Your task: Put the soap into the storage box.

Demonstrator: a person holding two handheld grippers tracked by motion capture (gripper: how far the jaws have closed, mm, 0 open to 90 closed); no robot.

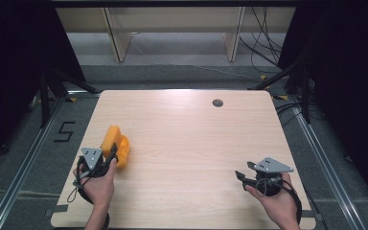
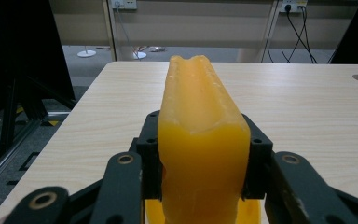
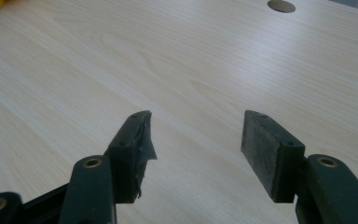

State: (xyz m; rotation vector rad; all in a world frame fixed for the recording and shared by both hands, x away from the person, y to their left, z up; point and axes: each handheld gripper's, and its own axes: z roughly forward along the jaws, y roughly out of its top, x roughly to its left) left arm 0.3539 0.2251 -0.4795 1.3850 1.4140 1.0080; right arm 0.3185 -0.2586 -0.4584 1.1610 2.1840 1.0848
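Clearly the left gripper has a firm hold on the orange-yellow moulded plastic piece — in the left gripper view its two black pads press flat against both sides of that piece, which stands up between them with a grooved top edge running away from the camera. From the high view the piece sits near the left edge of the pale wooden table, just ahead of the left hand, with a rounded part showing beside its upright block (whether its base rests on the wood or hangs just clear I cannot tell).

The right gripper is well apart, near the table's right front corner, held in the right hand. Its jaws stand partly open with nothing between them — bare wood shows in the gap in the right gripper view, and a scrap of dark tape peels from the left pad. A small dark round grommet lies in the tabletop toward the far edge.
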